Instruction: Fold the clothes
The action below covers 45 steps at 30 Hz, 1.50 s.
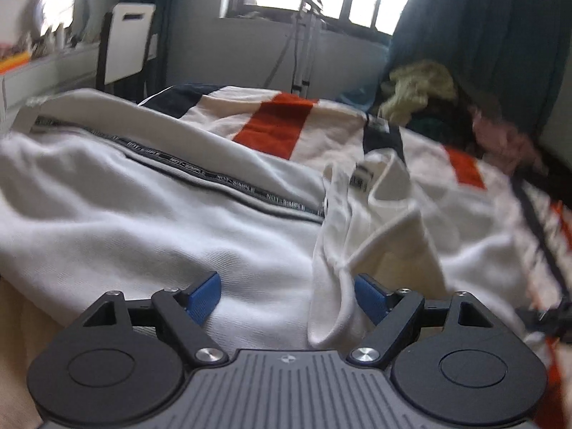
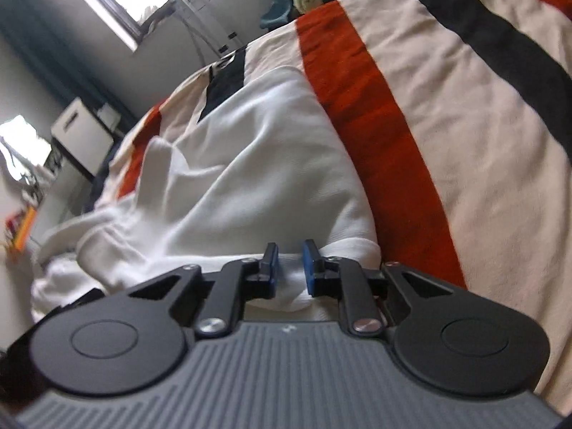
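Note:
A white garment (image 1: 143, 214) with a black lettered tape (image 1: 200, 175) lies spread on a bed with a cream, orange and navy striped cover (image 1: 275, 125). My left gripper (image 1: 286, 280) hovers low over it, open, its blue pads wide apart; a raised fold of white cloth (image 1: 332, 286) lies by the right pad without being pinched. In the right wrist view, the same white garment (image 2: 250, 164) bunches on the striped cover (image 2: 464, 143). My right gripper (image 2: 290, 250) is nearly closed, its pads pinching an edge of white cloth.
A heap of other clothes (image 1: 418, 93) sits at the bed's far right under a dark curtain (image 1: 482, 35). A white-backed chair (image 1: 128, 43) and a cluttered desk (image 1: 35, 68) stand to the left, below bright windows.

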Available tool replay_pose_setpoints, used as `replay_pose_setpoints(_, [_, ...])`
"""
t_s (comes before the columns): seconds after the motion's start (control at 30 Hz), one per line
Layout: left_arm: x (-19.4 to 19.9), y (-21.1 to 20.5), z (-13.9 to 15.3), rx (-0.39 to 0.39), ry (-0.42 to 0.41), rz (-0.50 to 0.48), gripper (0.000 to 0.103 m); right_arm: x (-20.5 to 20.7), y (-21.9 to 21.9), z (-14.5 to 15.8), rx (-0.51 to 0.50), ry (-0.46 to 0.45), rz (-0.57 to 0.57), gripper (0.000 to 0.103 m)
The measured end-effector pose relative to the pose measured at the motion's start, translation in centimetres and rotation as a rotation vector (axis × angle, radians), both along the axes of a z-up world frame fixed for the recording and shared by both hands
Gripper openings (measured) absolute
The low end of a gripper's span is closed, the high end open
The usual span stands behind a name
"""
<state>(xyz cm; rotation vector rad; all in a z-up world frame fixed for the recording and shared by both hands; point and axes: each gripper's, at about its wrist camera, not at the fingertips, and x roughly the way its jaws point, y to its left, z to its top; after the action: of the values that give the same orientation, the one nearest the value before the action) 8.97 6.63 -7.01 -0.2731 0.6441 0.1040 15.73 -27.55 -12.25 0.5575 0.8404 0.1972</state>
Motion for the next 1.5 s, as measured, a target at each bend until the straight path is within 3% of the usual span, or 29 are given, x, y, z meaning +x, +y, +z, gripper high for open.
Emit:
replay_pose_setpoints(0.13, [-0.8, 1.1, 1.2, -0.169, -0.091, -0.039, 0.077, -0.3, 0.4, 0.2, -0.022, -0.003, 0.002, 0.016])
replay_pose_setpoints(0.33, [0.6, -0.7, 1.4, -0.318, -0.138, -0.219, 0.076, -0.4, 1.6, 0.7, -0.092, -0.017, 0.023, 0.020])
replay_pose_setpoints(0.43, [3.1, -1.0, 0.1, -0.399, -0.069, -0.224, 0.076, -0.5, 2.4, 1.0, -0.144, -0.031, 0.039, 0.020])
replay_pose_setpoints(0.53, [5.5, -1.3, -1.7, -0.420, 0.019, -0.182, 0.063, -0.5, 3.0, 1.0, -0.183, -0.042, 0.049, 0.020])
replay_pose_setpoints(0.6, [6.7, -1.1, -2.7, -0.442, 0.048, -0.141, 0.043, -0.5, 3.2, 1.1, -0.201, -0.049, 0.055, 0.020])
replay_pose_setpoints(0.63, [7.1, -0.8, -3.0, -0.448, 0.058, -0.120, 0.024, -0.5, 3.3, 1.1, -0.207, -0.053, 0.058, 0.021])
replay_pose_setpoints(0.67, [7.2, -0.4, -3.2, -0.456, 0.065, -0.110, 0.013, -0.6, 3.4, 1.1, -0.214, -0.057, 0.061, 0.021])
replay_pose_setpoints(0.73, [6.4, 0.2, -3.2, -0.489, 0.051, -0.105, 0.005, -0.6, 3.5, 1.1, -0.220, -0.062, 0.064, 0.020])
replay_pose_setpoints(0.9, [2.4, 0.1, -2.1, -0.485, 0.021, -0.111, 0.005, -0.7, 3.7, 1.2, -0.232, -0.066, 0.070, 0.020])
replay_pose_setpoints(1.03, [-0.2, 0.1, -3.0, -0.482, 0.105, -0.085, 0.007, -0.8, 3.6, 1.4, -0.228, -0.062, 0.073, 0.020])
replay_pose_setpoints(1.1, [-0.2, 0.5, -3.3, -0.506, 0.117, -0.077, 0.008, -0.8, 3.8, 1.5, -0.234, -0.061, 0.074, 0.021])
replay_pose_setpoints(1.2, [0.0, 0.3, -2.7, -0.473, 0.091, -0.079, 0.016, -1.1, 4.1, 2.0, -0.248, -0.078, 0.068, 0.022])
replay_pose_setpoints(1.27, [0.0, -0.1, -2.3, -0.426, 0.076, -0.086, 0.017, -1.5, 3.9, 2.7, -0.216, -0.119, 0.061, 0.022])
replay_pose_setpoints(1.5, [0.2, -0.9, -2.5, -0.384, 0.109, -0.111, 0.015, -0.9, 4.1, 4.8, -0.105, -0.234, 0.116, 0.022])
